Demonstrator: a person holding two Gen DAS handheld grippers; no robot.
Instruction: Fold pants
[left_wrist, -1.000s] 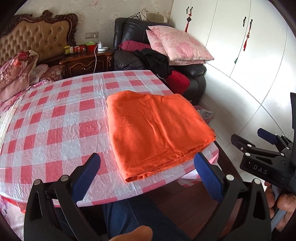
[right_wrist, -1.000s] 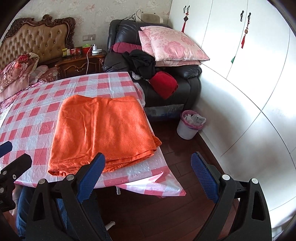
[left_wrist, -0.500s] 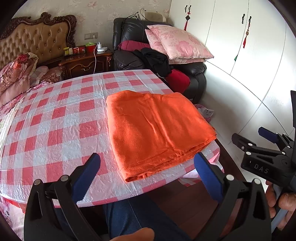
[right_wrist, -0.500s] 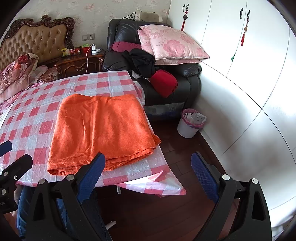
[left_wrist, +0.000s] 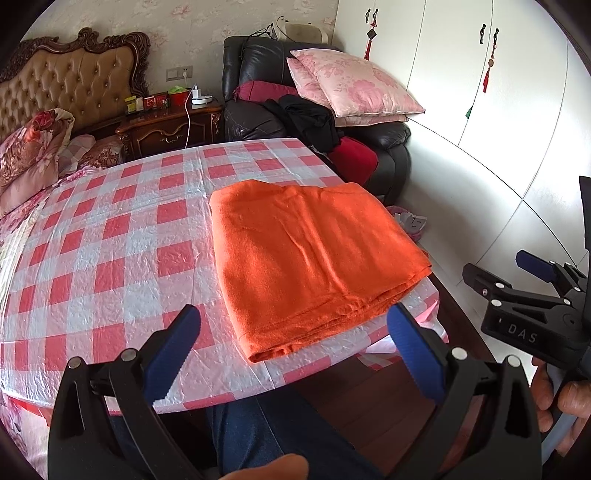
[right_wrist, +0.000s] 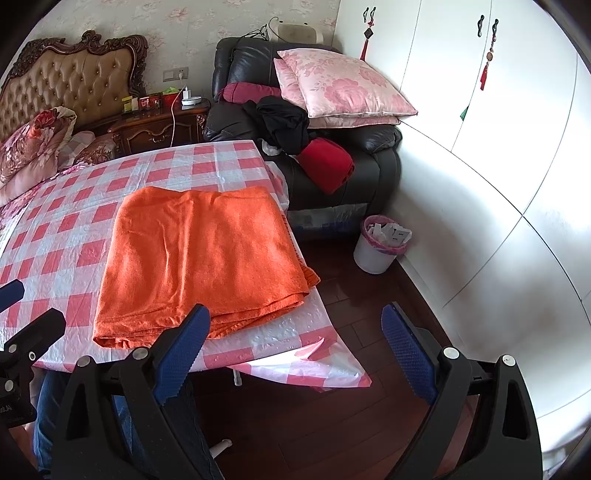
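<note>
Orange pants (left_wrist: 310, 258) lie folded into a flat rectangle on the red-and-white checked table (left_wrist: 110, 240), near its right front corner. In the right wrist view the same pants (right_wrist: 199, 258) sit left of centre. My left gripper (left_wrist: 291, 328) hovers open just before the table's front edge, nothing between its blue pads. My right gripper (right_wrist: 295, 336) is open too, held off the table's right corner over the floor. The right gripper's body (left_wrist: 528, 306) shows at the right of the left wrist view, a hand below it.
A black armchair (right_wrist: 332, 155) with pink pillows and dark clothes stands behind the table. A white waste bin (right_wrist: 380, 243) sits on the dark wood floor by the white wardrobe. A bed and a nightstand (left_wrist: 170, 125) are at the back left. A person's blue-trousered legs (left_wrist: 266, 435) are under the table edge.
Both grippers have drifted slightly; the views shift a little. The pants lie unchanged and both grippers stay open.
</note>
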